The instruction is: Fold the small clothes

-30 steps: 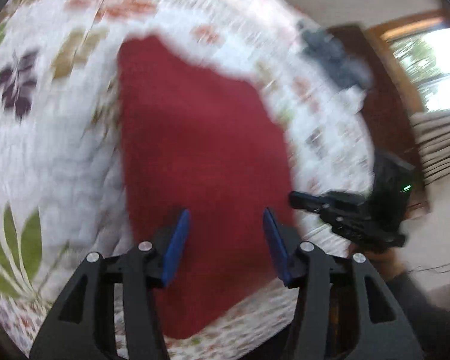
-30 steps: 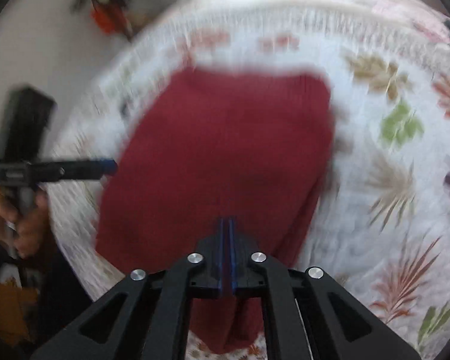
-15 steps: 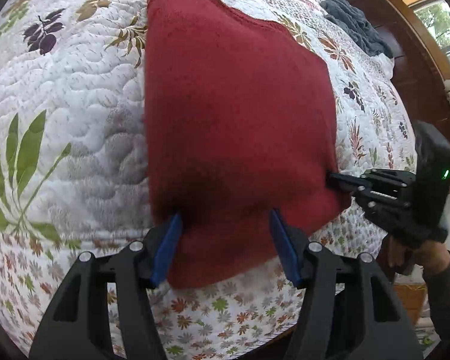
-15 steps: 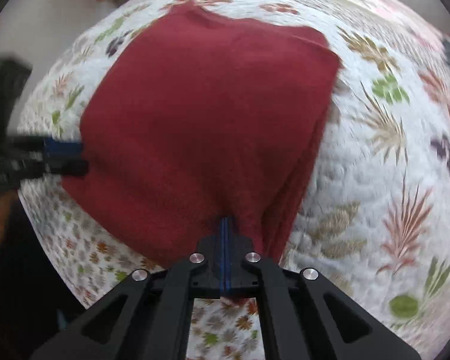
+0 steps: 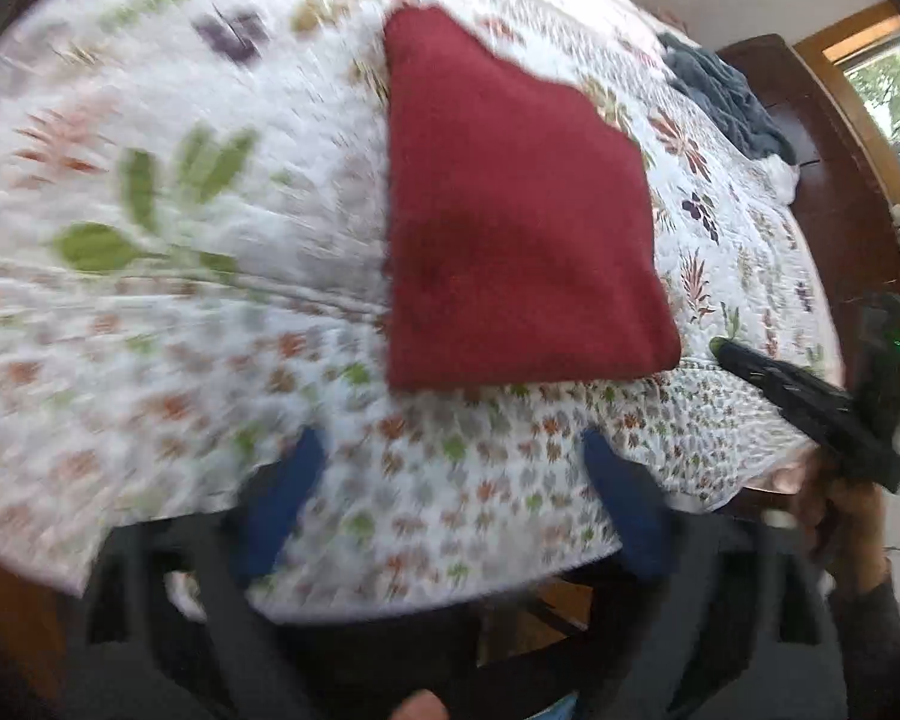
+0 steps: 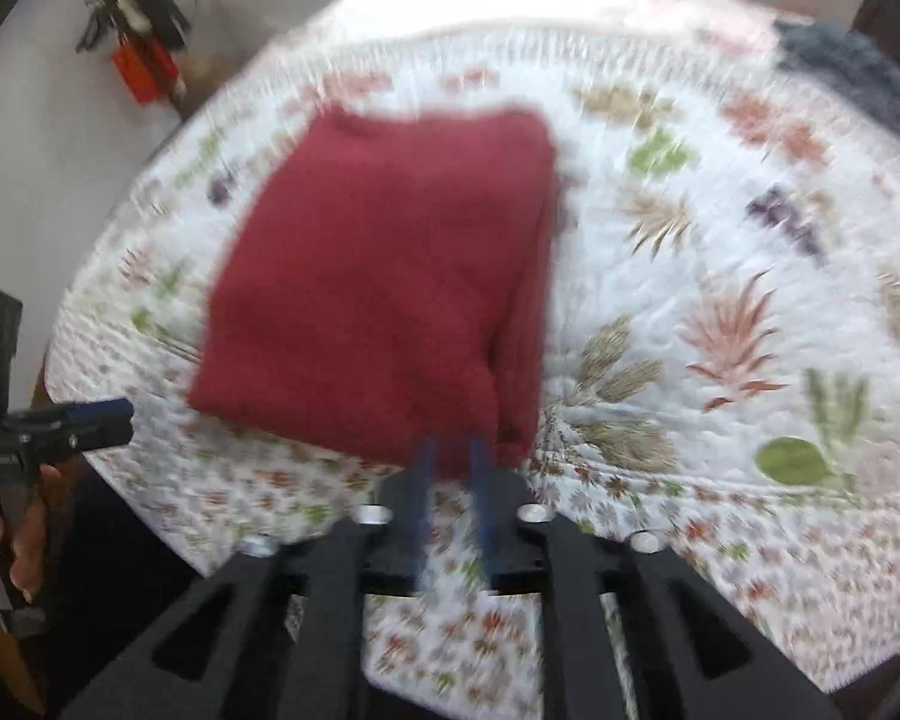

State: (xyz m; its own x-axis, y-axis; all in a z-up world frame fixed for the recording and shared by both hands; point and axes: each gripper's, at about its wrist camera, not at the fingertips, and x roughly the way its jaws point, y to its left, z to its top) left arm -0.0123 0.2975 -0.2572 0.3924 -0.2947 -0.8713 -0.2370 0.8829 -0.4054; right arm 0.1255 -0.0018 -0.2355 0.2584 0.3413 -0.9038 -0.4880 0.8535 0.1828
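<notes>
A folded red garment (image 5: 510,210) (image 6: 384,288) lies flat on the floral quilt (image 5: 150,180) (image 6: 720,240) near the bed's front edge. My left gripper (image 5: 450,456) is open, its blue pads wide apart, held back off the garment above the quilt's overhang. My right gripper (image 6: 453,450) is slightly open with a narrow gap between its blue pads, just in front of the garment's near right corner and holding nothing. In the left wrist view the right gripper (image 5: 720,348) shows beside the garment's right corner. In the right wrist view the left gripper (image 6: 114,414) shows at the far left.
A dark grey-blue cloth (image 5: 726,102) (image 6: 852,72) lies at the far side of the bed. A dark wooden headboard (image 5: 810,138) and a window (image 5: 894,102) stand beyond. A red object with plants (image 6: 141,69) sits by the wall. A hand (image 5: 846,516) grips the right tool.
Both grippers have pulled back from the garment toward the bed's edge. The right gripper, shut on the cloth's corner before, has let go and parted slightly. The garment now lies free.
</notes>
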